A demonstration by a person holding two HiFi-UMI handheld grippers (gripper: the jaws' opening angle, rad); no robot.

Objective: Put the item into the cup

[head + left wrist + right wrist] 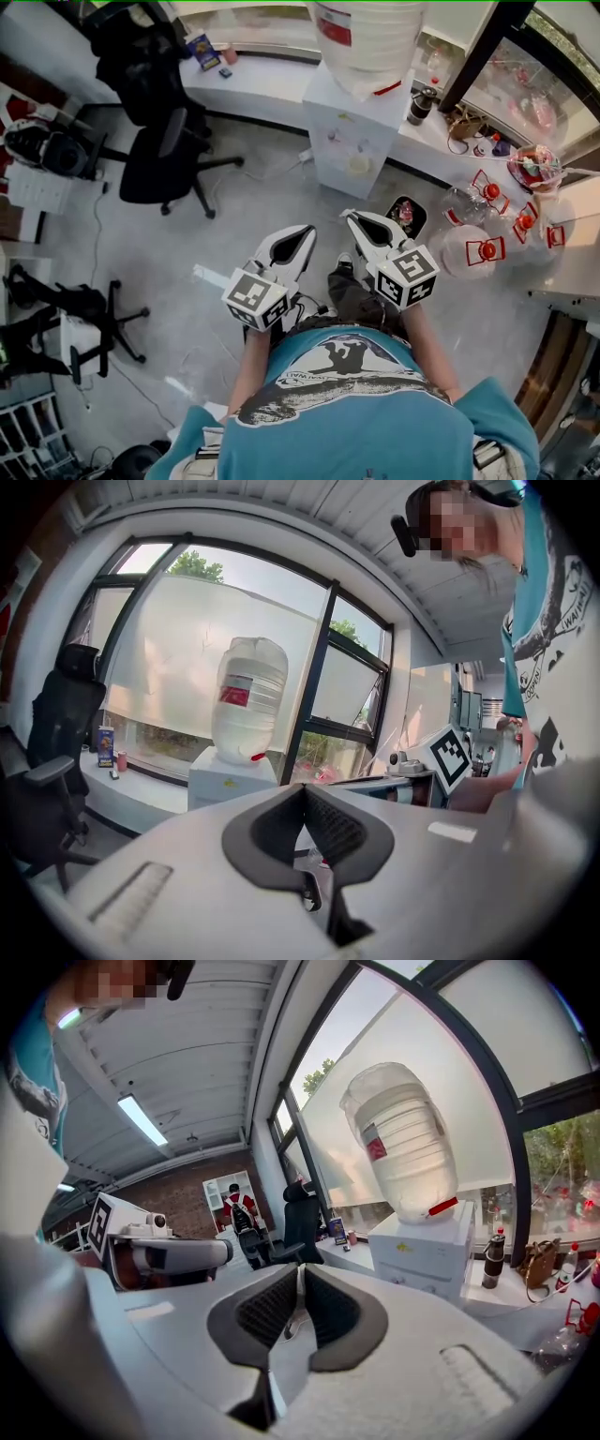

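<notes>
I see no cup and no loose item that I can name for certain in any view. In the head view my left gripper (pixel 308 231) and my right gripper (pixel 350 217) are held side by side in front of my chest, over the floor, pointing toward the water dispenser. The left gripper (pixel 302 789) has its jaws closed tip to tip with nothing between them. My right gripper (pixel 300 1270) is likewise shut and empty. A dark flask (pixel 419 105) stands on the window counter, also visible as the flask (pixel 494 1258) in the right gripper view.
A white water dispenser (pixel 361 112) with a big bottle stands straight ahead. A black office chair (pixel 164 141) is at the left. Several clear jugs with red caps (pixel 487 248) lie at the right near a table edge. A person in red (pixel 234 1213) stands far back.
</notes>
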